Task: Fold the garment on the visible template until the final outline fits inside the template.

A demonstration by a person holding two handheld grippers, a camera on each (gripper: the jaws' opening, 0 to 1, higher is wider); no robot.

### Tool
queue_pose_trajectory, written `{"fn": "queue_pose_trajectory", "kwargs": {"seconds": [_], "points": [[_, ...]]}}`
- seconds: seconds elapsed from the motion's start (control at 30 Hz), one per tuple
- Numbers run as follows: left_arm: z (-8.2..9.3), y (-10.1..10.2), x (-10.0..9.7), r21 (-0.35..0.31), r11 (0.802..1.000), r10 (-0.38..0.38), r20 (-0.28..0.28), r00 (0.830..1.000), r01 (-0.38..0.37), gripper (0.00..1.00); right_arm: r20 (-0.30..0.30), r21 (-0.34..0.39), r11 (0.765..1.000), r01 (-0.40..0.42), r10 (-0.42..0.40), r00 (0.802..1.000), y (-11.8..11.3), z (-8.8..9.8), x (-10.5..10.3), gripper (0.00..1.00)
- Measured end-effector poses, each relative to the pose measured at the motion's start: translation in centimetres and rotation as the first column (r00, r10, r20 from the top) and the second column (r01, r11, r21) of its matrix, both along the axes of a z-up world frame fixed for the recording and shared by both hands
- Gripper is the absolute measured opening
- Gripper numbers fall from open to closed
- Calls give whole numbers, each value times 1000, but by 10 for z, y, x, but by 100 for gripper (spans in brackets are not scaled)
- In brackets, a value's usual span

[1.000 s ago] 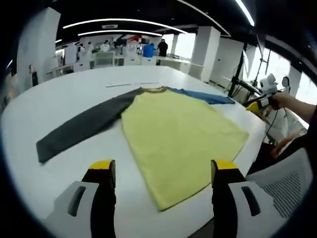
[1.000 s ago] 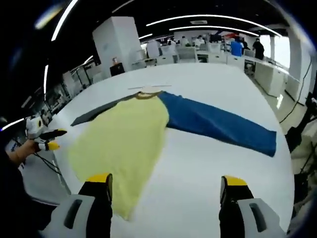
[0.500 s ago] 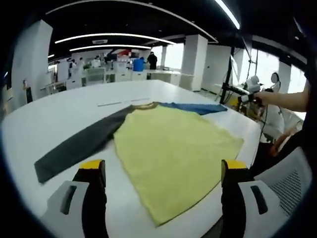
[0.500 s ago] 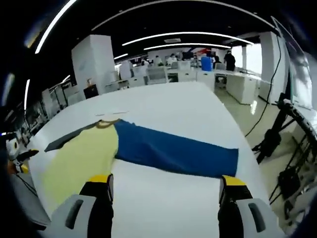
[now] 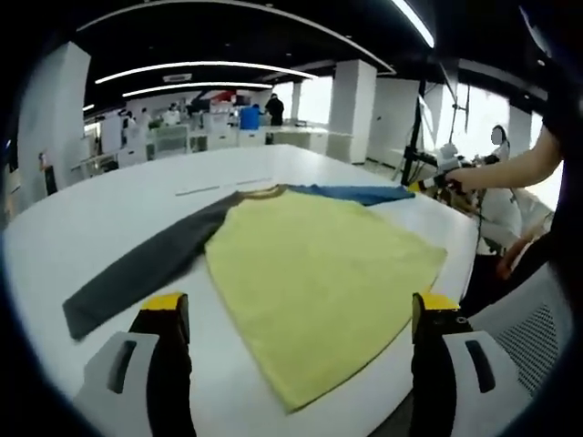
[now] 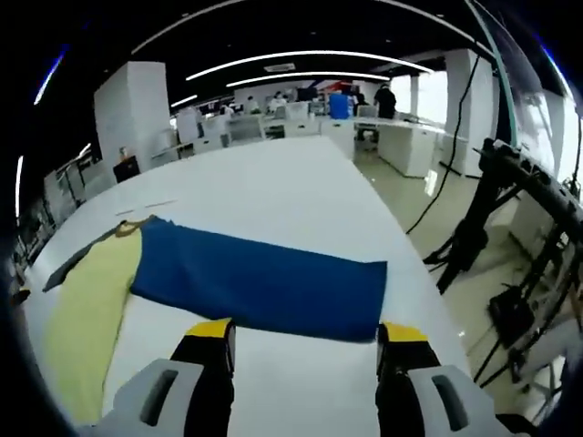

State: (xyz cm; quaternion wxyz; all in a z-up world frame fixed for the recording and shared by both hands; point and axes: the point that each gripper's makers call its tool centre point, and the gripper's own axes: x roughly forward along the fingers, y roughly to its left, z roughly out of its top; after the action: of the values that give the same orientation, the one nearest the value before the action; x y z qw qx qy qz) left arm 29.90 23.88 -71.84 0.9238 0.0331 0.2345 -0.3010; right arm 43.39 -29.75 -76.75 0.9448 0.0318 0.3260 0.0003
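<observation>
White bench [image 5: 109,205] is seen carrying the garment [image 5: 319,264], spread flat and unfolded. Left tongs [image 5: 296,319] and right tongs [image 6: 305,337] are held released, empty. The blue sleeve [image 6: 264,282] is best pinched at its cuff.

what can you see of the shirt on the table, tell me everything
The long-sleeved shirt lies flat, face down or up I cannot tell, on the white table. Its body is pale yellow knit-looking cloth, with a brownish collar, a dark grey sleeve and a blue sleeve, both spread outward. Neither gripper touches it.
</observation>
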Motion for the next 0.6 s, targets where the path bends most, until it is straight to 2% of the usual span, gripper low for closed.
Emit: {"fn": "queue_pose_trajectory", "kwargs": {"seconds": [0.07,0.27,0.37,0.5,0.6], "points": [[-1,0,0,1,1000,3,-3,1000,-3,99,-3,7,1000,28,-28,1000,-6,-1,1,53],[-4,1,0,16,1000,7,-18,1000,-7,97,-31,6,998,69,-68,997,-11,-5,-2,32],[-4,2,1,18,1000,16,-18,1000,-15,96,-54,-9,995,104,-104,993,-16,-8,-4,28],[-3,5,0,24,999,22,-19,1000,-22,95,-86,-18,993,118,-119,989,-19,-14,-9,17],[-4,7,-2,31,999,28,-24,999,-27,95,-74,-19,991,132,-133,988,-22,-13,-7,15]]}}
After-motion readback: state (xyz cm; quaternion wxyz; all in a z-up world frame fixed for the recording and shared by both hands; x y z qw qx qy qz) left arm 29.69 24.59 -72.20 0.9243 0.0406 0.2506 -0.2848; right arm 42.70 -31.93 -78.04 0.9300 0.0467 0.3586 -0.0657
